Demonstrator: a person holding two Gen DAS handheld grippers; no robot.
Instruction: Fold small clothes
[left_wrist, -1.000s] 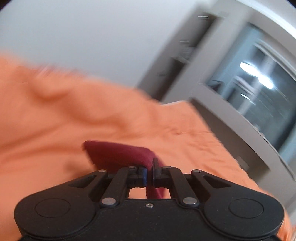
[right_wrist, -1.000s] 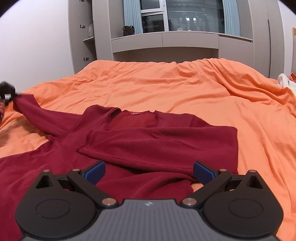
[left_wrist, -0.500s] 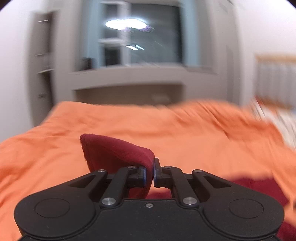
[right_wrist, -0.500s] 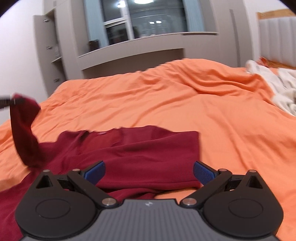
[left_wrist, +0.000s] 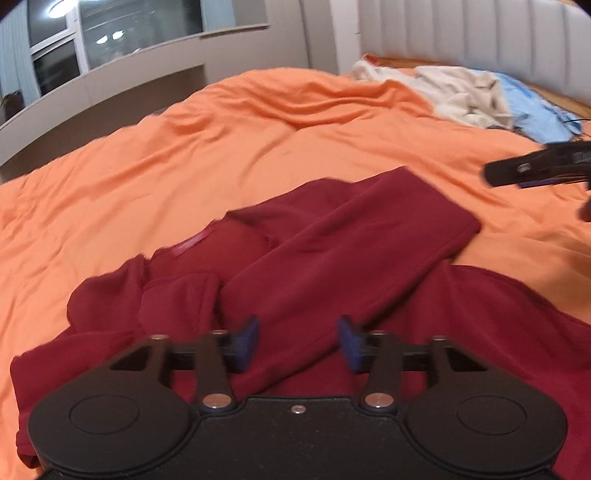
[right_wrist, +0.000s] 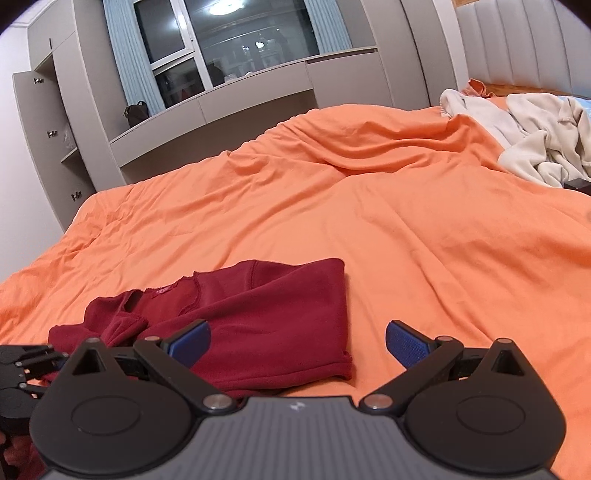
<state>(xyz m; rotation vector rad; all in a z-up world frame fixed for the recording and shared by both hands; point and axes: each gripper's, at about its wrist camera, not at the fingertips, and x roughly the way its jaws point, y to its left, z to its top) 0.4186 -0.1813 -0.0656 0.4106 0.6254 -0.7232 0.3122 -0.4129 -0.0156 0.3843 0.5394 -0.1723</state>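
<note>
Orange duvet (right_wrist: 369, 221), beige clothes heap (right_wrist: 543, 147)

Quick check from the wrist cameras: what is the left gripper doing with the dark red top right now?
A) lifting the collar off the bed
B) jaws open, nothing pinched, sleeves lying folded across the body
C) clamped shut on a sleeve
B: the left gripper has just been opening, jaws apart, nothing pinched, above the dark red top, whose sleeves lie crossed over its body on the orange duvet.

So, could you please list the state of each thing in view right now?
Left hand-held gripper: open, jaws have just been opening, nothing pinched.
Right hand-held gripper: open, empty.
Red sweater: flat on the bed, both sleeves folded across the chest.
Orange bedspread: spread out, wrinkled.
Beige clothes: crumpled in a heap, unfolded.
Blue cloth: rumpled beside the beige clothes.
</note>
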